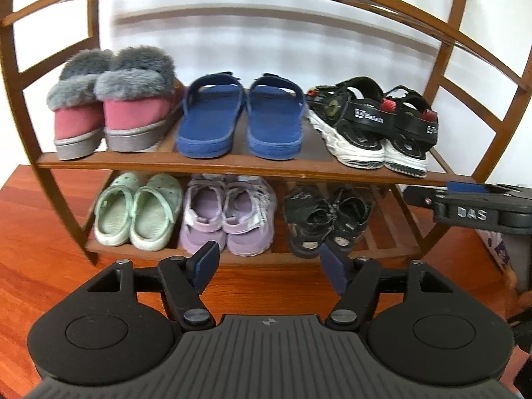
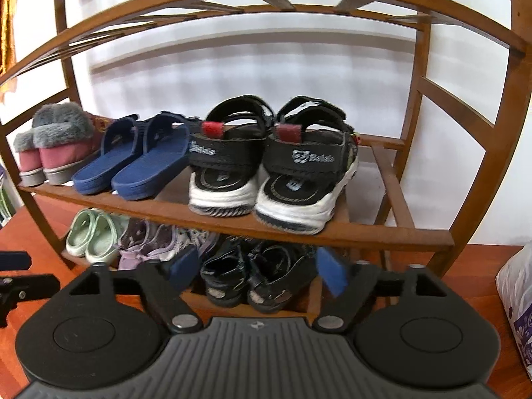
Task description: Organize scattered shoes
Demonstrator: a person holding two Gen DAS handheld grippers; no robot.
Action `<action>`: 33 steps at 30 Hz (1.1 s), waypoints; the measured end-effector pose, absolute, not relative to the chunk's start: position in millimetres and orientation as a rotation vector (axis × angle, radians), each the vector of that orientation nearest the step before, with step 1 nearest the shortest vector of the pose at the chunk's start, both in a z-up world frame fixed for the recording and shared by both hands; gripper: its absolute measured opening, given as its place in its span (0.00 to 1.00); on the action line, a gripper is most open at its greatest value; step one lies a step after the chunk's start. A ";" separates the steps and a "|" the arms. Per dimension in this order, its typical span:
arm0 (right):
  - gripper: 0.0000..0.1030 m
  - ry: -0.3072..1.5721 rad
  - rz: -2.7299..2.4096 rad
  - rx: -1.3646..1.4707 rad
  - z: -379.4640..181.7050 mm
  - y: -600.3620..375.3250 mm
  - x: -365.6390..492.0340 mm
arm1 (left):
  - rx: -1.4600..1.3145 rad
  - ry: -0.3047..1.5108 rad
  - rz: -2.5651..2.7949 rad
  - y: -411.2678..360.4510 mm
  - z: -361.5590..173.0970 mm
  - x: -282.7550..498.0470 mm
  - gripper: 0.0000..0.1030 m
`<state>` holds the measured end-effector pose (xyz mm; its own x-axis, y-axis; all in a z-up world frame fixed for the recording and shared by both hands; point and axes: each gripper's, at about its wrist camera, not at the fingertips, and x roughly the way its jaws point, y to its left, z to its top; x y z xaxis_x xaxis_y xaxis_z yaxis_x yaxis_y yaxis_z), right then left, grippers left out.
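Now | left gripper (image 1: 270,265): jaws spread, empty | right gripper (image 2: 257,271): jaws spread, empty | shoes: six pairs on rack (image 1: 232,163), ahead of both | black sandals (image 2: 272,169) above right jaws: light, stiff soles, soft straps; pinch heel strap.

Pink slippers (image 1: 99,113) with grey fur; navy slides (image 1: 239,119); black, white-soled sandals (image 1: 372,126) at three o'clock; mint clogs (image 1: 136,212); lilac sneakers (image 1: 229,216); brown rack (image 1: 232,163).
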<state>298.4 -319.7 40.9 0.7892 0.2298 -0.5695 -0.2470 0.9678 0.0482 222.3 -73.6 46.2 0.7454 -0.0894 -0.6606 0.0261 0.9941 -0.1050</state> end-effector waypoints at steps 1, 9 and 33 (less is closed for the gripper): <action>0.86 0.612 0.261 -0.030 41.2 -318.7 294.6 | -0.091 0.730 -0.047 -70.8 45.7 217.6 0.72; 0.99 0.624 0.282 -0.046 39.4 -308.7 264.5 | -0.086 0.736 0.003 -60.2 42.1 192.1 0.84; 0.99 0.681 0.222 0.062 21.6 -265.2 113.1 | -0.005 0.738 -0.013 -12.7 38.6 71.5 1.00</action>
<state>113.1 -265.2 21.6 0.7545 0.2232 -0.6172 -0.1830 0.9746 0.1287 71.5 -12.7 38.6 0.7395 -0.0133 -0.6730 0.0096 0.9999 -0.0091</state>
